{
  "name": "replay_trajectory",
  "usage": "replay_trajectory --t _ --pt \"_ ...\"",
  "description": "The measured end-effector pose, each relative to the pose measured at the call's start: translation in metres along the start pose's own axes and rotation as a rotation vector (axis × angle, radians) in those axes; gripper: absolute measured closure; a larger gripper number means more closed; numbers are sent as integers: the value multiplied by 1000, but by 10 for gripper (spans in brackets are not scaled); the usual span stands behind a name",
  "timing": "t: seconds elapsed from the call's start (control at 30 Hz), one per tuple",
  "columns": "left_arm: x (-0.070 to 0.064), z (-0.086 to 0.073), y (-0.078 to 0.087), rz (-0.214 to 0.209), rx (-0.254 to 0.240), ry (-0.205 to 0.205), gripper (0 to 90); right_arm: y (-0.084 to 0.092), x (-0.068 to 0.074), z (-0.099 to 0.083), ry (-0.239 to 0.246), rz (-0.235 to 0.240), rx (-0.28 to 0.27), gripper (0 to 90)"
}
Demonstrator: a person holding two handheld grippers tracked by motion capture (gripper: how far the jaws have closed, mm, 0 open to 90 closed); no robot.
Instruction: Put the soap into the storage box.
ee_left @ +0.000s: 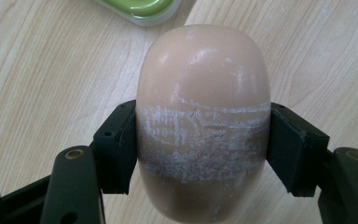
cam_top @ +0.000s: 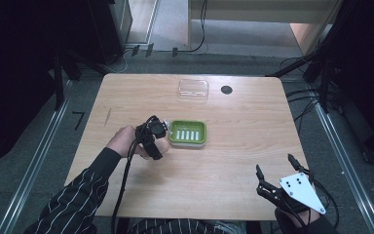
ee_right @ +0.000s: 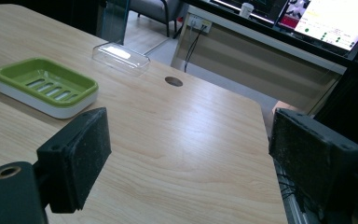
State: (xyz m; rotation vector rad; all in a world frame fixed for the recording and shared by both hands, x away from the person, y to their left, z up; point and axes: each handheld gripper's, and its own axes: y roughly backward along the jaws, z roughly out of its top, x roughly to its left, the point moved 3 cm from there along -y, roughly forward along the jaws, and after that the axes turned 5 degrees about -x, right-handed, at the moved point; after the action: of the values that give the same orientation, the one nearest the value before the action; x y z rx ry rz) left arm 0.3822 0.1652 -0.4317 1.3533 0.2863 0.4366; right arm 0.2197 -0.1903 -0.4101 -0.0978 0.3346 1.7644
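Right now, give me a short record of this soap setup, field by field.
held item: bar of soap, beige, scuffed white across its middle
left hand-held gripper: shut on the soap, pads on both sides
right hand-held gripper: open, nothing between the jaws
soap dish: green with a white base, empty, beside the left hand-held gripper
clear lid: at the far edge of the table
table: light wood

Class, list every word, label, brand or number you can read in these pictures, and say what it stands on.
None can be read.
Screen behind the table: rows of text, too small and blurred to read.
Soap bar in the left claw: scuff marks, no lettering.
Green soap dish: no label.
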Motion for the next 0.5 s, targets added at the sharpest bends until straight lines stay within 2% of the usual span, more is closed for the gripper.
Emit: replay_trajectory --t 0.07,0.13,0.2,0.5 --pt "0 1 0 0 3 -17 335 1 0 0 -1 -3 0 134" --pt "-1 3 0 -2 -4 -12 334 2 0 1 -5 -5 -2 134" --pt "-1 4 0 -5 3 -32 335 2 1 1 1 -6 -4 134" --pt "-1 14 3 -8 -7 -62 335 2 2 2 8 -4 -5 134"
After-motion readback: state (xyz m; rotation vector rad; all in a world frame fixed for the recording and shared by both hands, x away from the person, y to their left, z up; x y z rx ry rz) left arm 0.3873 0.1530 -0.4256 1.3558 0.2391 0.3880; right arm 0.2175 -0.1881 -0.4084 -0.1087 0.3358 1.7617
